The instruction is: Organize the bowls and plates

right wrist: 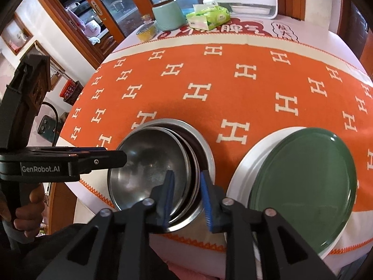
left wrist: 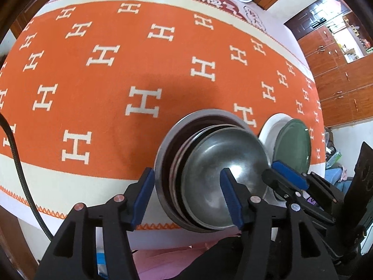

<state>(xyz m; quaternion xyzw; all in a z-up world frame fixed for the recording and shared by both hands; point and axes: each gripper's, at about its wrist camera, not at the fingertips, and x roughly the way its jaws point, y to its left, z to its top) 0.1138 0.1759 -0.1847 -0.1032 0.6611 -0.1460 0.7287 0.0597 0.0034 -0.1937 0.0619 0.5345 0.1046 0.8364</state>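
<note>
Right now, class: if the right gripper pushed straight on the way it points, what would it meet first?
Most likely the stacked metal bowls: the right gripper straddles their near rims with its jaws apart. Depth is uncertain, but nothing else lies in between.

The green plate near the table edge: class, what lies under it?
A white plate lies under the green plate, with its rim showing on the side toward the stacked metal bowls. The rest is covered, so anything between or beneath them cannot be seen.
</note>
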